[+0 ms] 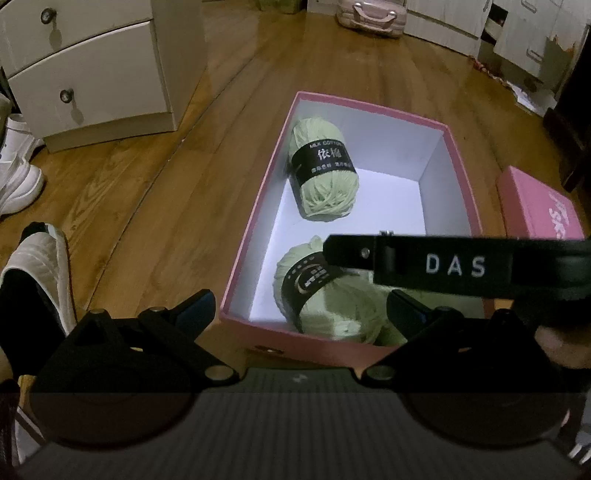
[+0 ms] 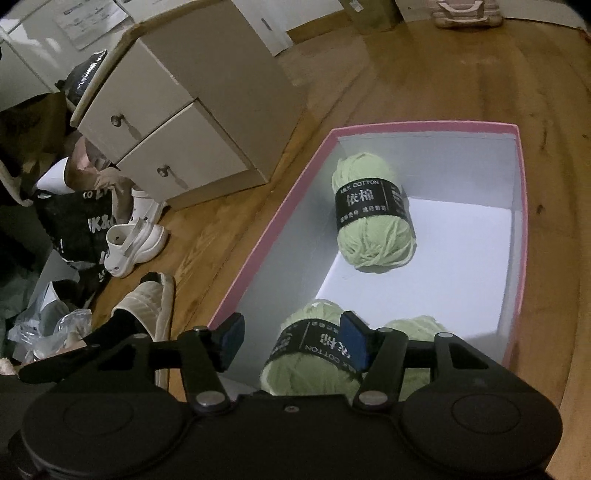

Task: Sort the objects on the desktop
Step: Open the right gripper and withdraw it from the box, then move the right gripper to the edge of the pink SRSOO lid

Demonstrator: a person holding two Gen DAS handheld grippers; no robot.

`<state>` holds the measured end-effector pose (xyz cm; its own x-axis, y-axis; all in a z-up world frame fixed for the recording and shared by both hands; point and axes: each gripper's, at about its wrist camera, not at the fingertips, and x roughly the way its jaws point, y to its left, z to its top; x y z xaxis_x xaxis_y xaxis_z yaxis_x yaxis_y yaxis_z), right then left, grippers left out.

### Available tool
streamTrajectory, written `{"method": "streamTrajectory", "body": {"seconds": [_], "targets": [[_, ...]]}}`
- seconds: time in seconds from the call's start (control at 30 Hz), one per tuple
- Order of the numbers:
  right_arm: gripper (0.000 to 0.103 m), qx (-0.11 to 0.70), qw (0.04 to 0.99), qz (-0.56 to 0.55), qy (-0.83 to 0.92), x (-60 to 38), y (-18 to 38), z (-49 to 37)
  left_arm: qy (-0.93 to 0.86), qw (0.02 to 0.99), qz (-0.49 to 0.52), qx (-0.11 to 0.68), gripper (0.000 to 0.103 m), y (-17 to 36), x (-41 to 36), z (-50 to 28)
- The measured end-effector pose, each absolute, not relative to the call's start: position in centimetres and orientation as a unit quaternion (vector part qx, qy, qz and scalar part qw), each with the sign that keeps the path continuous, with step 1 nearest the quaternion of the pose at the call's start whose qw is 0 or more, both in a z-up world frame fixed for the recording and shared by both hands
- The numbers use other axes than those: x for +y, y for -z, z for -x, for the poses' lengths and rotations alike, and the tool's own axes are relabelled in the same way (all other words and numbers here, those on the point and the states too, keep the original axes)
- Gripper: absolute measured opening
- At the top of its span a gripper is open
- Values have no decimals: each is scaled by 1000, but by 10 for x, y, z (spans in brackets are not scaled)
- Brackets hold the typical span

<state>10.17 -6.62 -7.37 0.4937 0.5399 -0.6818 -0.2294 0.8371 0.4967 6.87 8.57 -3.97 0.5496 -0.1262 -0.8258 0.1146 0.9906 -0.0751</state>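
Observation:
A pink box (image 1: 258,206) with a white inside stands open on the wooden floor; it also shows in the right wrist view (image 2: 273,236). A light green yarn ball (image 1: 325,173) with a black label lies at its far end (image 2: 373,221). Two more green yarn balls lie at the near end (image 1: 321,291) (image 2: 306,350); the second (image 2: 417,328) is partly hidden. My left gripper (image 1: 301,314) is open and empty above the box's near edge. My right gripper (image 2: 293,341) is open above the near yarn ball. The right gripper's black body (image 1: 454,266) crosses the left wrist view.
A white two-drawer cabinet (image 1: 92,74) (image 2: 177,122) stands at the left. Slippers and shoes (image 1: 40,266) (image 2: 133,240) lie on the floor left of the box. A pink lid (image 1: 539,206) lies right of the box. A pink case (image 1: 373,14) stands at the back.

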Motion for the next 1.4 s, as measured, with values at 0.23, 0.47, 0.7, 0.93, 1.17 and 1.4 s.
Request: {"method": "streamTrajectory", "body": {"seconds": [0.23,0.47,0.7,0.93,1.17,1.4], "targets": [[68,451,852,-163,-209,-82,60,-95,89,889,12,449,101,25,67,-66],[75,425,877,-142,-171,-130,25,-80,127,894,-4,430,101,12,19,-58],[76,431,885,-139,-109,-185,17,-64,186,902,-19,389,101,3,-28,-50],[75,433,888,-148,-51,-227,10,-50,213,895,-42,390,101,3,-69,-47],[76,453,879,-150,-9,-260,22,-44,235,878,-94,406,101,12,-122,-49],[76,469,867,-160,47,-302,41,-32,301,847,-89,430,101,30,-162,-46]]}}
